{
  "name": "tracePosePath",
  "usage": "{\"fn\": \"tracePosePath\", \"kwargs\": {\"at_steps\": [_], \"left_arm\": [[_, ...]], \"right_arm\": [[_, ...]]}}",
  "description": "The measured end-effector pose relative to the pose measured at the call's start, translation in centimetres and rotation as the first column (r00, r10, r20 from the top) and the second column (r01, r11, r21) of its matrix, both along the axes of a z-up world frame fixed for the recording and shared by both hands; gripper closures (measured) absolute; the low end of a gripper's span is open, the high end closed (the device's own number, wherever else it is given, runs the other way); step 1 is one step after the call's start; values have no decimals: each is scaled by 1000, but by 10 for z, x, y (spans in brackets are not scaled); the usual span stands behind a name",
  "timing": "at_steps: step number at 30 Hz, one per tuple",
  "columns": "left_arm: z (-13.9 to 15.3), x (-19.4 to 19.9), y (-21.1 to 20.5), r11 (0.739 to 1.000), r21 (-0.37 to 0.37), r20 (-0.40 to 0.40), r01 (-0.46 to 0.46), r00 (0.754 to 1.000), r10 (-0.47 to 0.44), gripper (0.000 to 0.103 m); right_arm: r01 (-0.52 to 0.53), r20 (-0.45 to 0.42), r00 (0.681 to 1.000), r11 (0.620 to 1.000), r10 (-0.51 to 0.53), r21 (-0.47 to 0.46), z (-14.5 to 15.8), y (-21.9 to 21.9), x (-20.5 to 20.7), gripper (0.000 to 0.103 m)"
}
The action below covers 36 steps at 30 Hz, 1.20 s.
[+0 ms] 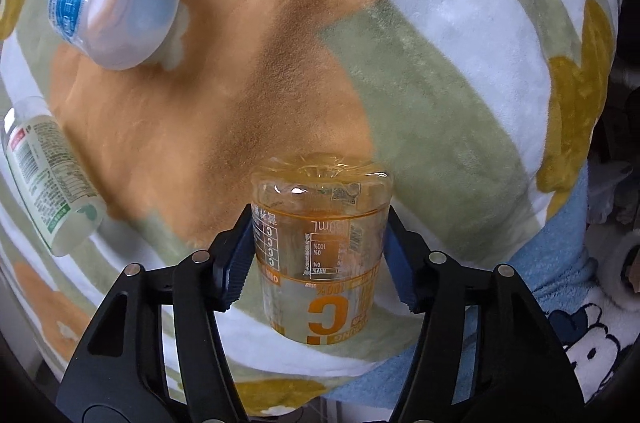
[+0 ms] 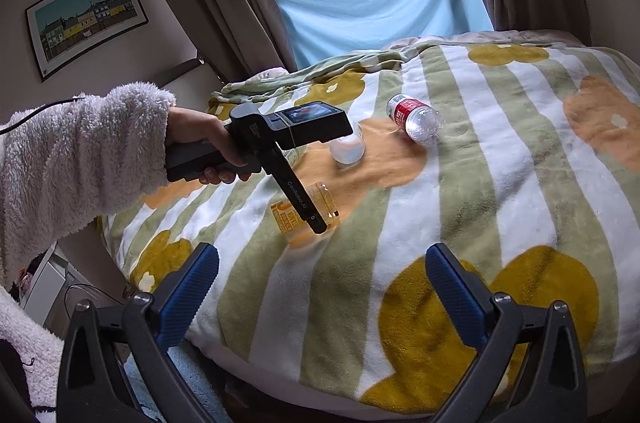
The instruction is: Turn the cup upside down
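Our left gripper (image 1: 320, 255) is clamped on the cut-bottle cup (image 1: 320, 247) mid-wall, base pointing 12 o'clock, over the blanket (image 1: 460, 83). We judge it light, thin plastic, slick & squashy, so grip gently. Right gripper (image 2: 320, 287) gapes wide w/ nothing in it.

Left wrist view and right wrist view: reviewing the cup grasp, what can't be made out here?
- Left wrist view: the cup rim, turned towards the camera, is hidden between the left hand-held gripper fingers; contact with the blanket is unclear.
- Right wrist view: the cup is partly covered by the left hand-held gripper's finger.
- Left wrist view: the green-label bottle is cut off by the left edge.
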<state>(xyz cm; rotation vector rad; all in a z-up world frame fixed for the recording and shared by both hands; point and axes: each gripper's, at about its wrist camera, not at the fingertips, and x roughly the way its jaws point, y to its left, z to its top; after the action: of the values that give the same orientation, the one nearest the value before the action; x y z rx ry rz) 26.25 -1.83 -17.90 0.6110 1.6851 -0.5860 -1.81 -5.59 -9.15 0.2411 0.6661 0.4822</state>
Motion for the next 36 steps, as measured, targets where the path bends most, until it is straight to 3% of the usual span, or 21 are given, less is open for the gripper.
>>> {"fn": "tracePosePath", "kwargs": {"at_steps": [3, 5, 6, 8, 10, 12, 14, 16, 19, 22, 24, 30, 36], "left_arm": [[22, 6, 10, 988, -143, 76, -63, 994, 75, 47], [40, 8, 23, 946, -288, 149, -148, 969, 197, 47], [48, 7, 32, 907, -376, 177, -192, 945, 274, 47], [59, -3, 50, 806, -535, 238, -252, 871, 430, 47], [65, -23, 62, 689, -663, 271, -292, 765, 584, 47], [52, -40, 76, 609, -729, 288, -312, 668, 687, 47], [41, -57, 87, 587, -750, 341, -305, 581, 739, 47], [31, -70, 88, 593, -750, 403, -294, 508, 761, 47], [22, -82, 99, 578, -763, 419, -289, 461, 783, 47], [17, -91, 97, 600, -753, 458, -270, 439, 773, 47], [15, -92, 95, 621, -732, 466, -281, 458, 757, 47], [16, -97, 97, 643, -687, 433, -339, 519, 737, 47], [17, -95, 101, 647, -665, 405, -374, 547, 732, 47]], "right_arm": [[-6, 6, 1000, 1000, 6, -3, 1, 1, 0, 0], [-11, 10, 1000, 1000, 11, 7, 1, 1, 1, 0], [-14, 9, 1000, 1000, 14, 16, 0, 1, 2, 0], [-23, 4, 1000, 999, 23, 36, -3, 2, 5, 0], [-34, -9, 999, 999, 35, 41, -8, 5, 9, 0], [-46, -20, 999, 998, 47, 33, -13, 9, 12, 0], [-59, -32, 998, 998, 60, 16, -18, 14, 12, 0], [-68, -32, 997, 998, 67, -8, -22, 17, 10, 0], [-71, -40, 997, 997, 70, -35, -30, 21, 8, 0], [-81, -44, 996, 996, 79, -44, -35, 23, 7, 0], [-82, -46, 996, 995, 80, -57, -36, 24, 6, 0], [-83, -48, 996, 996, 81, -43, -37, 23, 6, 0], [-94, -40, 995, 995, 92, -42, -36, 29, 5, 0]]}}
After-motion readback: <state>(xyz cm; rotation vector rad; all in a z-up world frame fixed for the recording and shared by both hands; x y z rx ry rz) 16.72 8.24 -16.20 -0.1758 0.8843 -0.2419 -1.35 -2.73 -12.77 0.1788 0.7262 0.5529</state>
